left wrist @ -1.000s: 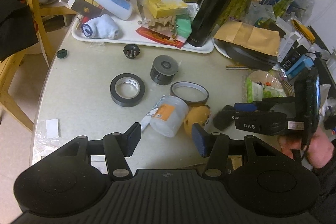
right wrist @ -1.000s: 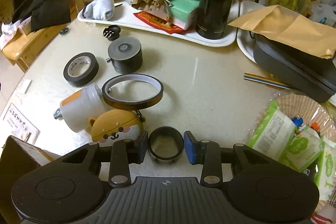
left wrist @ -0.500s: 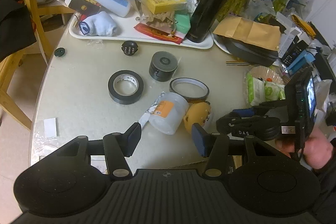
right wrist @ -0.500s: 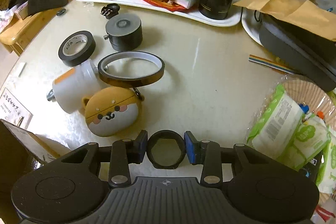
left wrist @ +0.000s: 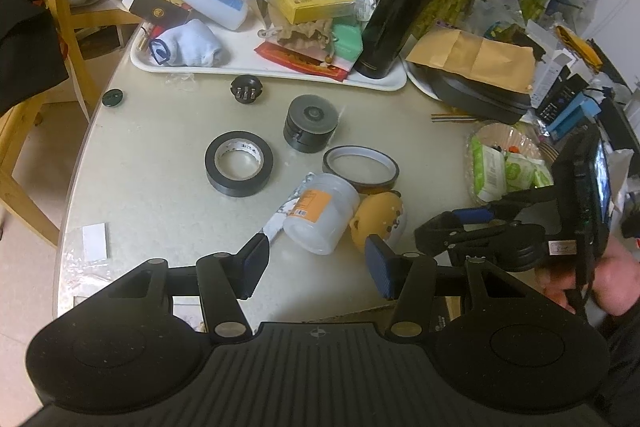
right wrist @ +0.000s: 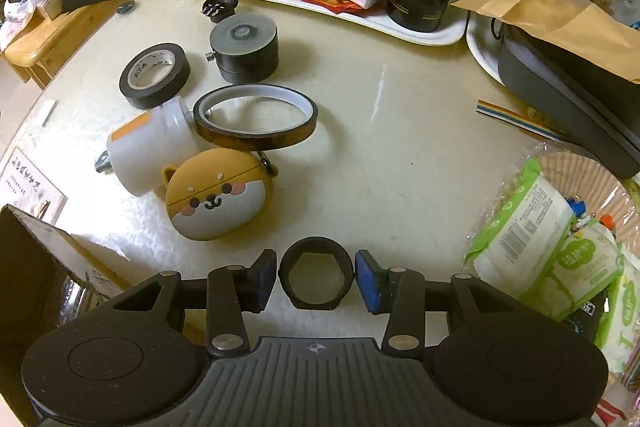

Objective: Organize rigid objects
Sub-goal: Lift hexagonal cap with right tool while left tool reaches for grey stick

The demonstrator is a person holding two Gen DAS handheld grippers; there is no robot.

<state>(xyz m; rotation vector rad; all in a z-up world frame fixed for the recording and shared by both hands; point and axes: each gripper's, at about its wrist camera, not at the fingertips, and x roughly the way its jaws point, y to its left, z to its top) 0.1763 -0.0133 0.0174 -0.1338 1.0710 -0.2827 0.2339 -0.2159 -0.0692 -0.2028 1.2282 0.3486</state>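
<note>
Since the earlier frame my right gripper (right wrist: pixel 316 277) has been opening its jaws: the small black ring with a six-sided hole (right wrist: pixel 316 273) is sitting between the blue pads, a sliver of gap now showing on each side, so I am releasing it onto the pale round tabletop (right wrist: pixel 400 147) at the near edge. My left gripper (left wrist: pixel 316 261) is hovering with fingers spread and empty, the white plastic jar with an orange label (left wrist: pixel 320 213) lying beyond them.

To finish this release well, I am judging it best to widen evenly and lift straight up, so neither pad drags the ring.

Going left to right: a dark cardboard box (right wrist: pixel 36 259) is crowding the near left, the shiba-faced rubber earbud case (right wrist: pixel 216 199) is lying just beyond the left pad, open table is stretching through the middle, and green wet-wipe packs (right wrist: pixel 528 227) are hemming the right.
</note>
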